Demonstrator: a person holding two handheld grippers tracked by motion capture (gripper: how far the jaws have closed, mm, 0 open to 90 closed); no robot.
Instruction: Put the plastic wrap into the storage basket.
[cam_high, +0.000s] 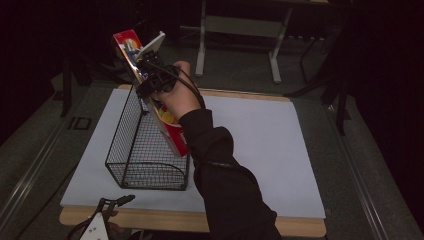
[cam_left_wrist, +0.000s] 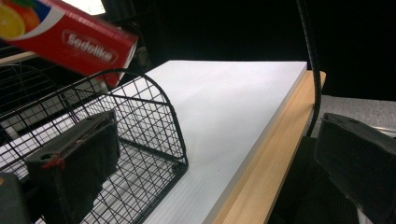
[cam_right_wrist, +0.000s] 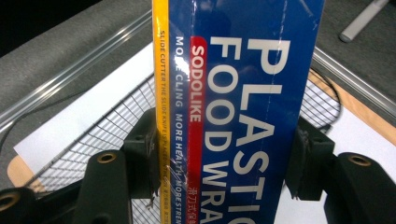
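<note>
Above the wire basket's (cam_high: 145, 150) rim, right tongs (cam_high: 150, 75) clamp the plastic-wrap box (cam_high: 170, 125).

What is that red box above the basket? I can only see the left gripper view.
Observer: A plastic food wrap box; the right gripper view shows those words on its blue side.
Operator: Who holds it?
Observer: The right gripper, its jaws clamped on both sides of the box.
Operator: Is it inside the basket yet?
Observer: In the high view it slants, low end at the wire basket rim, top end high above.
</note>
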